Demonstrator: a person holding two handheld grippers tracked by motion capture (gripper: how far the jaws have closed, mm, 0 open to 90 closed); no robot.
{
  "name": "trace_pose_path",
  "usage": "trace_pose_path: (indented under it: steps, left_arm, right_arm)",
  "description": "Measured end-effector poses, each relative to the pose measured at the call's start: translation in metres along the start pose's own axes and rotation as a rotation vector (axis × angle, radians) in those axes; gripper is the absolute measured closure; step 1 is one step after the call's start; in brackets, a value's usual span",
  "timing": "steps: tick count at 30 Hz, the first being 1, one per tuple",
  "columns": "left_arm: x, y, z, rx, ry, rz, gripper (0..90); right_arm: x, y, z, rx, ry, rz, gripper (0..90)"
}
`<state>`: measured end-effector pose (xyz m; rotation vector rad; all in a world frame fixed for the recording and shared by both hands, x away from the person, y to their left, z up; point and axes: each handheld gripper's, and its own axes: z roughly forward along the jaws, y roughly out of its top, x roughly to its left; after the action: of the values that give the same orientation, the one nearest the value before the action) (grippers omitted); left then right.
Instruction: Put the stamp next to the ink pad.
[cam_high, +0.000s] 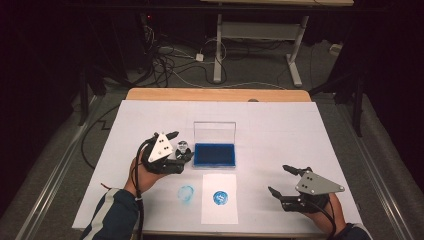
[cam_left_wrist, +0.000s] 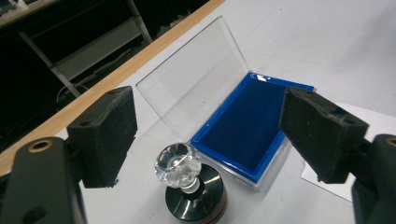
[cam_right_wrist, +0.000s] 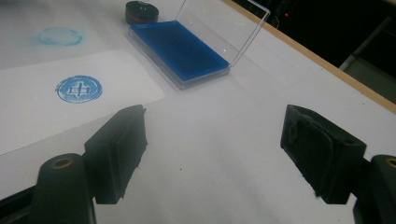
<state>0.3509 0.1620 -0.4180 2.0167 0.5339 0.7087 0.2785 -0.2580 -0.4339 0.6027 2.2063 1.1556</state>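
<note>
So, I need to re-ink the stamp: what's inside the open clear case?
The clear case holds a blue ink pad filling its tray, with nothing lying on it. Its lid stands open. What's beneath the pad can't be seen.

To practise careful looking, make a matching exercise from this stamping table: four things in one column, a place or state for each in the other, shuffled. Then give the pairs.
Things
1. ink pad case
2. stamp
3. paper sheet
4. right gripper

Places or states
A. stands upright between open jaws, untouched
B. bears one sharp blue round print
C. lid raised, blue pad showing
D. open over bare table, holding nothing

Pairs: 1-C, 2-A, 3-B, 4-D
</note>
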Motion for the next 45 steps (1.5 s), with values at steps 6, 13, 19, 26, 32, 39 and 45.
trace_pose_path:
  steps: [6,13,19,26,32,39,45]
  left_arm:
    - [-0.009,0.002,-0.011,-0.019,-0.010,0.016,18.3]
    - [-0.016,-0.003,-0.023,-0.002,0.019,0.061,15.0]
    - [-0.021,-0.009,-0.034,0.003,0.016,0.078,14.9]
    - [-0.026,-0.017,-0.043,-0.004,0.015,0.087,14.9]
    - [-0.028,-0.026,-0.048,0.014,0.015,0.091,14.9]
    - [-0.031,-0.044,-0.050,0.039,0.025,0.073,14.9]
    - [-0.033,-0.060,-0.054,0.070,0.029,0.069,14.8]
  right_arm:
    - [0.000,-0.001,0.000,-0.006,0.002,0.001,22.6]
    - [0.002,0.000,0.001,-0.010,0.003,-0.007,22.5]
    - [0.003,0.000,-0.001,-0.008,-0.003,-0.012,22.6]
    - [0.004,-0.001,-0.001,-0.003,-0.005,-0.016,22.6]
    - [0.004,-0.001,-0.001,-0.003,-0.008,-0.015,22.6]
    - [0.005,-0.001,-0.001,-0.002,-0.006,-0.017,22.6]
    - [0.005,-0.001,0.001,0.000,0.001,-0.017,22.6]
